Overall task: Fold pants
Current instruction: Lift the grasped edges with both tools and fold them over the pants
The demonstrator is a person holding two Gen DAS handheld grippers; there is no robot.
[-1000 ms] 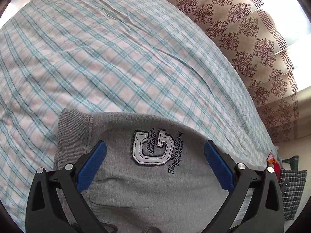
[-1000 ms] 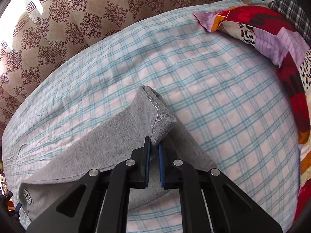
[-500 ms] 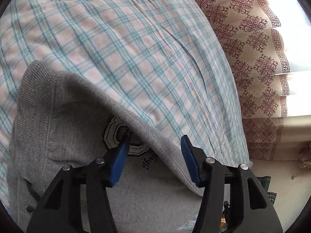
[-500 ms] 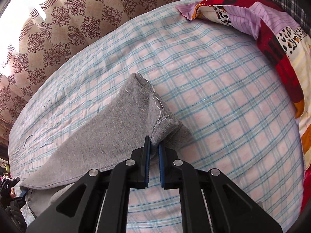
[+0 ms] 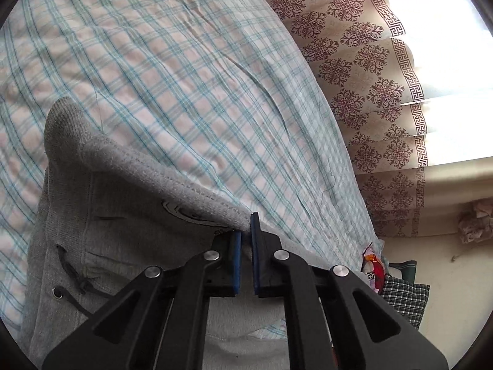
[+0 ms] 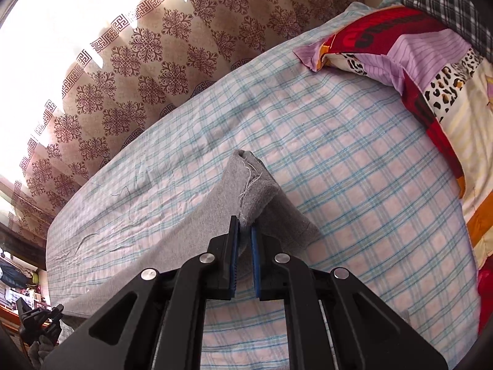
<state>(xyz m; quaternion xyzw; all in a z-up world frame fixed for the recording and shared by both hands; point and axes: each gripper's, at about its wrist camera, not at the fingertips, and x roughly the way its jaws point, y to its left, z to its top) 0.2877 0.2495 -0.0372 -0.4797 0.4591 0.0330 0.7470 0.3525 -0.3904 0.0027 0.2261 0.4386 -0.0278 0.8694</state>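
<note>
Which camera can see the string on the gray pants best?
The left wrist view. The dark drawstring hangs from its eyelet on the gray pants, near where the left gripper pinches the waist edge. The right wrist view shows only a leg end, no string.

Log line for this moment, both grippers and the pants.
left gripper: jaws shut on pants waist edge | right gripper: jaws shut on leg cuff | pants: both ends lifted off checked sheet
</note>
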